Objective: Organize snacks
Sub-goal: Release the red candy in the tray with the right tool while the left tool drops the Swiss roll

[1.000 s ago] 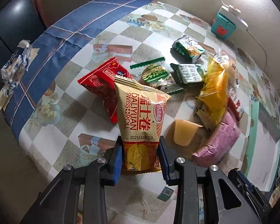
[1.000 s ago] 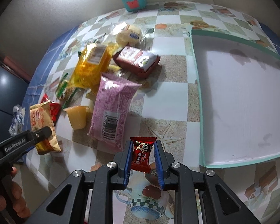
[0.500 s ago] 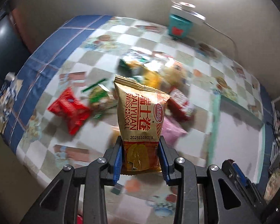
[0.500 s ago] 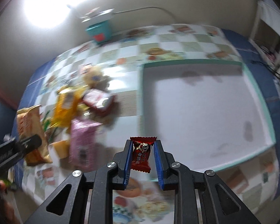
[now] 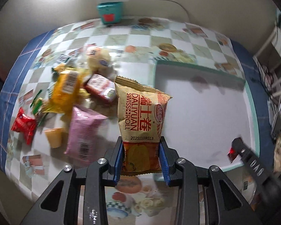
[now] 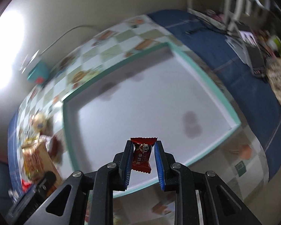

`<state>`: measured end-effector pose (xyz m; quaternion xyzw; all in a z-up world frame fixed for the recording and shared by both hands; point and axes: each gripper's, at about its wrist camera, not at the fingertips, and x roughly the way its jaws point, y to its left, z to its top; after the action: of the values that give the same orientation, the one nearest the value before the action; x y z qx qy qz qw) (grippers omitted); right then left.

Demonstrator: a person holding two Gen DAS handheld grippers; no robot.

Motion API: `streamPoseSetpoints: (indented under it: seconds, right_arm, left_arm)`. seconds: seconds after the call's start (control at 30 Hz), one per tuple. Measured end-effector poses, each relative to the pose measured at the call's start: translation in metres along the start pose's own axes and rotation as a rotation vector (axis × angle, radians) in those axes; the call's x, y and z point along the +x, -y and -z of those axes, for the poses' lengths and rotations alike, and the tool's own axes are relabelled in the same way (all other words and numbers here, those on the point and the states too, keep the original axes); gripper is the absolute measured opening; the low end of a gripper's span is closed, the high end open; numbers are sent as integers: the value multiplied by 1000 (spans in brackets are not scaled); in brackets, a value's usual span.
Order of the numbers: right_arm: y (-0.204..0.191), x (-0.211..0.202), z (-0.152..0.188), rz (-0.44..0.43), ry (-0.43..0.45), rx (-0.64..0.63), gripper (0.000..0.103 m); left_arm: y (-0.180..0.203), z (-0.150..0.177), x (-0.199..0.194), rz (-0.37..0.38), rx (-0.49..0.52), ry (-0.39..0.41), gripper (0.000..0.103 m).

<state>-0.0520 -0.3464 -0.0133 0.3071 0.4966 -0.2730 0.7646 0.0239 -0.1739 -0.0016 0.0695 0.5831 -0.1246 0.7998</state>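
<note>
My left gripper [image 5: 142, 144] is shut on a tan Swiss roll packet [image 5: 140, 116], which stands upright between the blue pads above the near-left corner of a white tray with a teal rim [image 5: 250, 101]. My right gripper [image 6: 142, 146] is shut on a small red candy [image 6: 142, 155] and hangs over the near edge of the same tray [image 6: 226, 97]. In the left wrist view the right gripper [image 5: 234, 150] shows at the right with the red candy [image 5: 231, 152]. The left gripper's packet [image 6: 37, 161] appears blurred at the lower left of the right wrist view.
A heap of snacks lies left of the tray: a pink packet [image 5: 83, 129], a yellow bag [image 5: 65, 91], a red-and-white packet [image 5: 101, 90], a red packet [image 5: 23, 124], an orange jelly cup [image 5: 54, 139]. A teal box [image 5: 110, 12] with a white cable stands by the wall. Clutter lies beyond the table's right edge.
Both grippers swept to the right from over the snack heap toward the tray, each rolling as it went and still holding its snack. The tray now fills the right wrist view.
</note>
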Motion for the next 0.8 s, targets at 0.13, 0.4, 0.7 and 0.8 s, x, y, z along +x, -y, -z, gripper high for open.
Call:
streamPoseSetpoints:
  seconds: [0.13,0.4,0.7,0.8]
  right_arm:
    - [30,5,-9,45,2,77,25]
    - [70,8,-21,129,22,171,25]
    - [81,13,-24,153,-3,199,30]
    - [80,17,-23,179,-28,192,64]
  left_arm:
    - [18,-1,6,12,44,-3,37]
    - [58,-3,17,44,142,0,37]
    - [65,-5,21,67,155,3,63]
    - [56,-8,20,65,123,-3,65]
